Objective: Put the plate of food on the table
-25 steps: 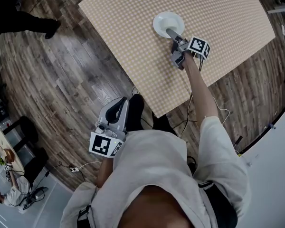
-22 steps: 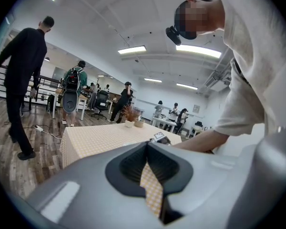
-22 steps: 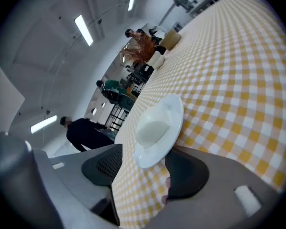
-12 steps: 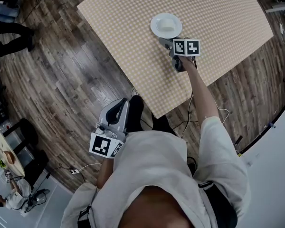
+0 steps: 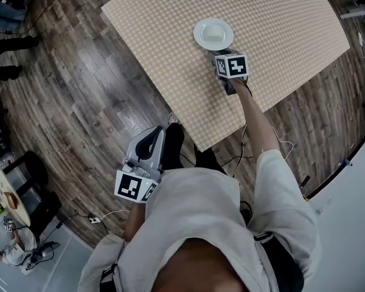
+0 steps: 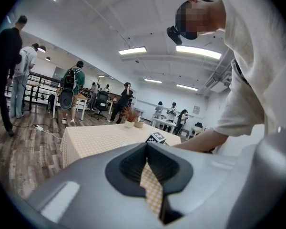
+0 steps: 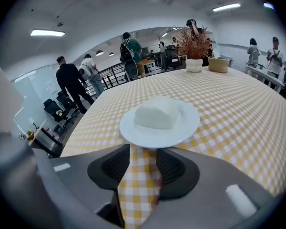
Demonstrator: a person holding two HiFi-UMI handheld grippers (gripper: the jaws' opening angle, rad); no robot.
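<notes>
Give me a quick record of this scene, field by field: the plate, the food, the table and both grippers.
plate: white, resting flat on the table
food: pale white lump lying on the plate
table: covered with a yellow-and-white checked cloth
right gripper: just short of the plate's near rim; fingers apart, have just been closing, only cloth showing between them
left gripper: held back over the floor by the person's side; fingers together, empty
task status: plate appears set down, not gripped
</notes>
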